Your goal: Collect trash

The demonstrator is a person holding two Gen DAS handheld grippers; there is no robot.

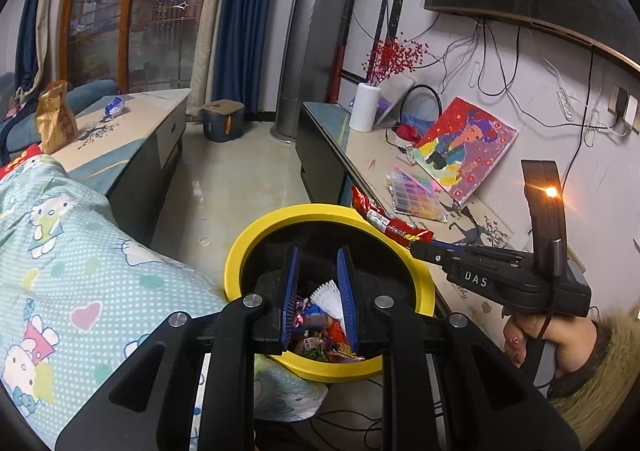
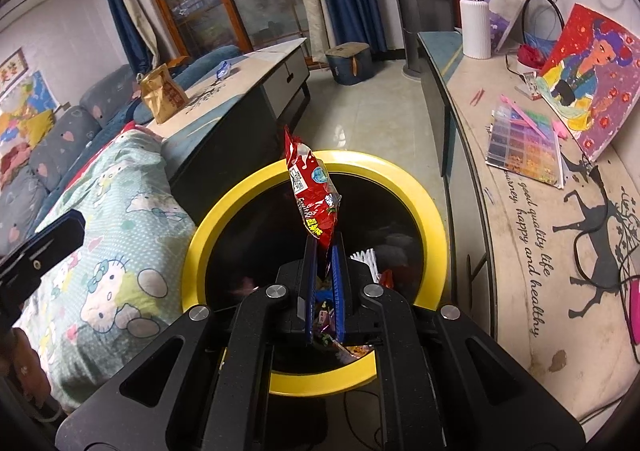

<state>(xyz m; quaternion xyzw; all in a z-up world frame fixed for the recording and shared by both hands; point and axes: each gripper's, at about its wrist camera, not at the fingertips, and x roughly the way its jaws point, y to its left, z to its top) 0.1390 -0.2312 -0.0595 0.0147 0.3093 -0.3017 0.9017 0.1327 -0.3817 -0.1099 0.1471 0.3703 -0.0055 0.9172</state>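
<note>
1. A quilt (image 2: pixel 108 219) printed with cartoon cats fills the left side, just beside the bin.
2. A long counter (image 2: pixel 520 251) runs down the right side, carrying a painting (image 2: pixel 588 79), a bead box (image 2: pixel 524 147) and a white vase (image 2: pixel 475 29).
3. A low table (image 2: pixel 236 91) stands beyond the quilt with a brown paper bag (image 2: pixel 162 93) on it.
4. The bin (image 2: pixel 208 235), black inside with a yellow rim, sits on the floor between quilt and counter; wrappers and a white paper cup liner lie at its bottom.
5. The left gripper (image 1: pixel 318 291) hangs over the bin mouth, its blue-padded jaws parted a little with nothing between them.
6. The right gripper (image 2: pixel 325 283) is closed on the lower end of a red snack wrapper (image 2: pixel 314 195).
7. The wrapper stands up from the jaws, over the bin opening; in the left view it (image 1: pixel 390 221) lies across the far rim.
</note>
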